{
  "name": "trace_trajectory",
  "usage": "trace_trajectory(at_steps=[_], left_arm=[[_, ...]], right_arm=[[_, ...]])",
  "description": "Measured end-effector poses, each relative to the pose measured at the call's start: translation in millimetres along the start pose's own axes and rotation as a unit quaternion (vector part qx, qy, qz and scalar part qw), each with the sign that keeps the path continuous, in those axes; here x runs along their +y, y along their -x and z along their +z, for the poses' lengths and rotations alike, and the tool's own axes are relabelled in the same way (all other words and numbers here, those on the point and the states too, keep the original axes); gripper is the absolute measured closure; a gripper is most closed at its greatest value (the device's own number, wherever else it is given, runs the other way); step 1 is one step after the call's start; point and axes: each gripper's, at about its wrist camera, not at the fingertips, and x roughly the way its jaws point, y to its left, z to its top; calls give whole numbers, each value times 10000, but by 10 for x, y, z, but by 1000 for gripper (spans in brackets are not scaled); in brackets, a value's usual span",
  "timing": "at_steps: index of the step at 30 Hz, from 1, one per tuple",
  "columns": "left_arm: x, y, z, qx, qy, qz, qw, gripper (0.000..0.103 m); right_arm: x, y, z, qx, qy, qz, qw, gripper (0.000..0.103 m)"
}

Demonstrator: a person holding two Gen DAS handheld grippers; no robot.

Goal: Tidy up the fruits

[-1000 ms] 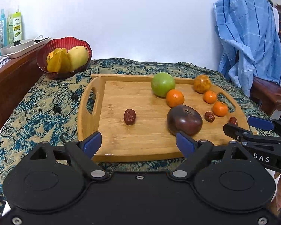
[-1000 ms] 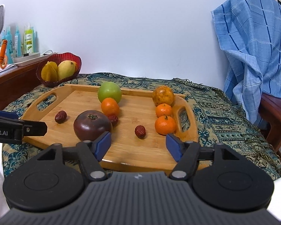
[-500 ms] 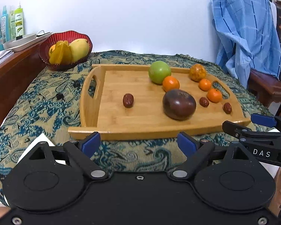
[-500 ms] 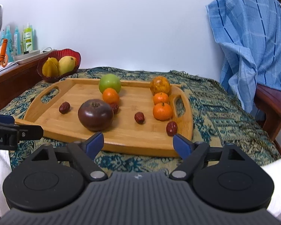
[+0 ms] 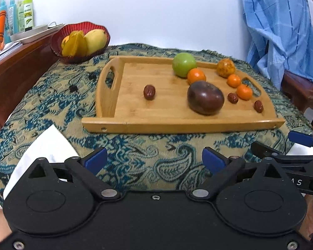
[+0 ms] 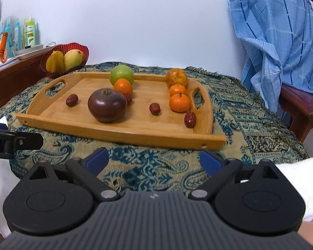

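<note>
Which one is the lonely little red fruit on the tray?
Find the wooden tray on the patterned cloth. Near its left handle lies a small wrinkled red date. It sits alone; the other dates lie beside the purple fruit and oranges.

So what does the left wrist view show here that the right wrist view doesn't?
Only the left wrist view shows the right gripper, at its right edge. Only the right wrist view shows a fourth red date tucked behind the purple fruit, plus the left gripper's side at its left edge. Both show the wooden tray, green apple, red fruit bowl and blue cloth.
</note>
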Motion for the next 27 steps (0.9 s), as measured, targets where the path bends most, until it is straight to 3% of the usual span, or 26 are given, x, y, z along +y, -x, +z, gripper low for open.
trace_trajectory(at_steps=[20,27], left_arm=[[-17,-303,-79,369,-2,255,9990,5],[-37,-378,-94,455,-61,337,9984,4]], right_arm=[[-21,-265,-163,512,-46,-221,9984,0],[-35,-304,-172,512,-100,-183,9985,0]])
